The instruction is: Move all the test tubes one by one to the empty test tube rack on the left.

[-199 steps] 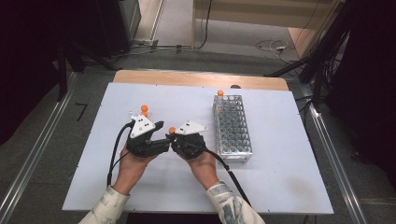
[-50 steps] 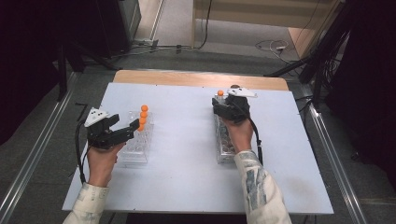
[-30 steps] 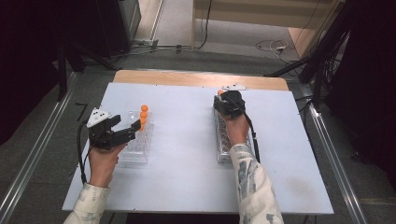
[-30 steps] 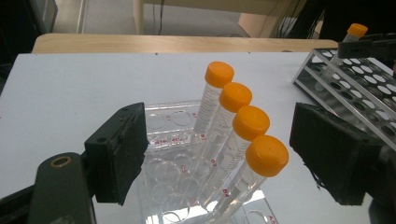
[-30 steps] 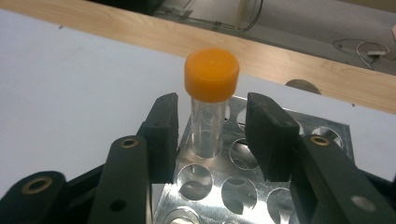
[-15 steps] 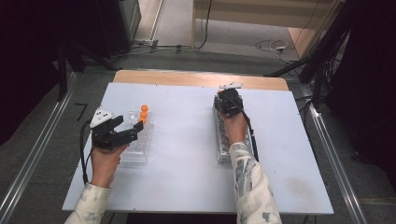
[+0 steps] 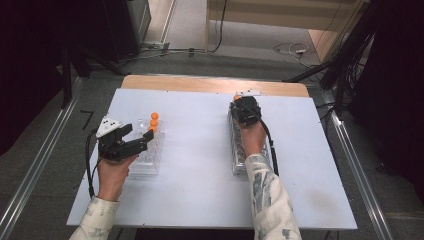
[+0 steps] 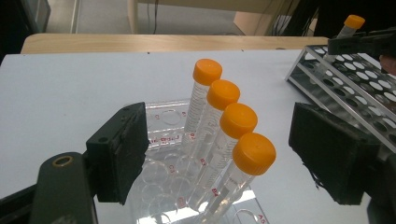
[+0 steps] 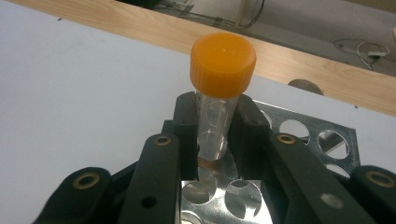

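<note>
Black two-jaw tools (image 7: 141, 141) (brass-ringed screw holes) trail black cables; sleeves (image 7: 267, 195) are pale, grey-patterned.

orange-capped clear tube (image 9: 219, 98), black tongs (image 9: 215, 135) (matte), silver rack (image 9: 322, 140), white table (image 7: 200, 150)

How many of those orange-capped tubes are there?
5. Four orange-capped tubes stand in a row in the clear rack, between the left gripper's open fingers. The fifth tube is clamped by the right gripper over the metal rack.
</note>
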Demonstrator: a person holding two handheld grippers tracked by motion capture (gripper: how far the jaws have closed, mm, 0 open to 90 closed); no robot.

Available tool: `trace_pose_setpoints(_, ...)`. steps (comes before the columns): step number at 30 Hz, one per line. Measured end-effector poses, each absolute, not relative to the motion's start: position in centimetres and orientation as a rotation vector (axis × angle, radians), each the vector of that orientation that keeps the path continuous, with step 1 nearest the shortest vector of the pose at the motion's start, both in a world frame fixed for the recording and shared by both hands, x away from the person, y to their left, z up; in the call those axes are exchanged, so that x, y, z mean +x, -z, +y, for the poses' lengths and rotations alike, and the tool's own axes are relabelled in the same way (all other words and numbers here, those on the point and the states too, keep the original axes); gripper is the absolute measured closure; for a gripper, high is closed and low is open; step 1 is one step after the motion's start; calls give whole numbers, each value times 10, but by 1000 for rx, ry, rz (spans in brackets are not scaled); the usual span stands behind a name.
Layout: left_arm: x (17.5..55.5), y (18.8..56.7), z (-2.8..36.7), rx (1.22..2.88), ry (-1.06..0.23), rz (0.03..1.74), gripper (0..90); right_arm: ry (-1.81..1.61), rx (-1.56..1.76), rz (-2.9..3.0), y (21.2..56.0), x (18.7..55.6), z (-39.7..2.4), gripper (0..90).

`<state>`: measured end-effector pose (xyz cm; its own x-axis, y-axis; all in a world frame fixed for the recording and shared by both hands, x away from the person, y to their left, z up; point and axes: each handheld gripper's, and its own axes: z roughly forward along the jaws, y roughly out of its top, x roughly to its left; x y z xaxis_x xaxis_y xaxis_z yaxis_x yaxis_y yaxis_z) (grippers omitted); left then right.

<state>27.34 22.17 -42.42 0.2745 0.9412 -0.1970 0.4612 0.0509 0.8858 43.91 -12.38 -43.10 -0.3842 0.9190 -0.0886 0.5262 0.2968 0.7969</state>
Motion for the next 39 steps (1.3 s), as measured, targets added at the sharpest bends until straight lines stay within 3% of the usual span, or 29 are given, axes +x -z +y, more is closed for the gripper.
trace_pose_setpoints(39, 271, 420, 217, 1579, -608, 1295, 192, -1172, 1114, 1968, 383, 382, -142, 720)
